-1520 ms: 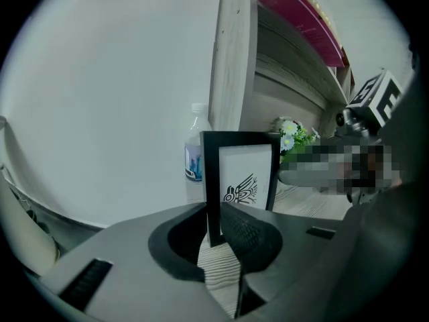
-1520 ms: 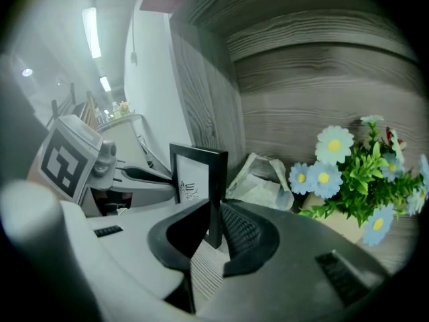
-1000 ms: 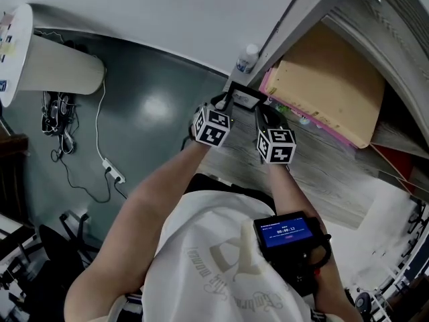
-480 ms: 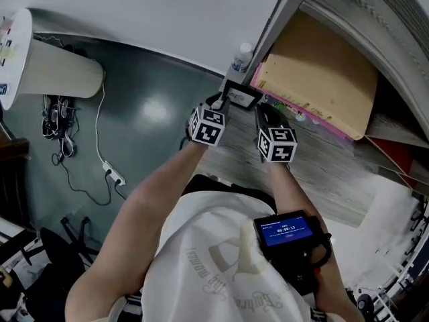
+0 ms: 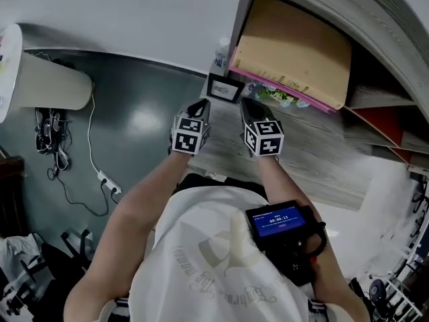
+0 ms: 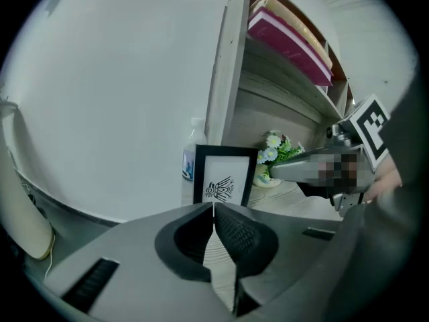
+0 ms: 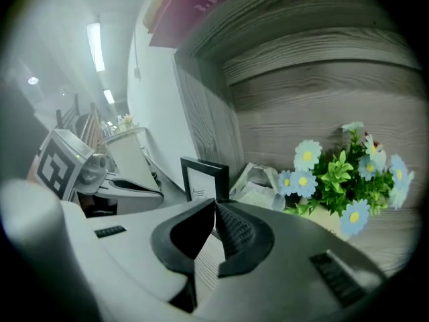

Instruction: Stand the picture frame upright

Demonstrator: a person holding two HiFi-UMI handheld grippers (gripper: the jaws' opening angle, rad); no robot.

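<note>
The frame (image 5: pixel 224 88) stands upright on the shelf (image 5: pixel 315 158), a bottle (image 5: pixel 221 49) behind it. The left gripper (image 5: pixel 200 106), empty jaws closing, and right gripper (image 5: pixel 247 106) hover near the frame.

The picture frame (image 6: pixel 224 178) has a smooth black border, and the print inside it looks like white matt paper. The counter (image 5: pixel 322 159) is pale grey wood with a clear grain and no shine. The floor (image 5: pixel 147 92) is dark, smooth and glossy, with a bright reflection on it. The box (image 5: pixel 295 52) looks like brown matt cardboard. The bottle (image 6: pixel 190 163) is clear plastic. The flowers (image 7: pixel 342 173) look like plastic. The right gripper (image 7: pixel 214 206) has a matt grey plastic body, and its pads (image 7: pixel 234 230) are black and finely ribbed.
</note>
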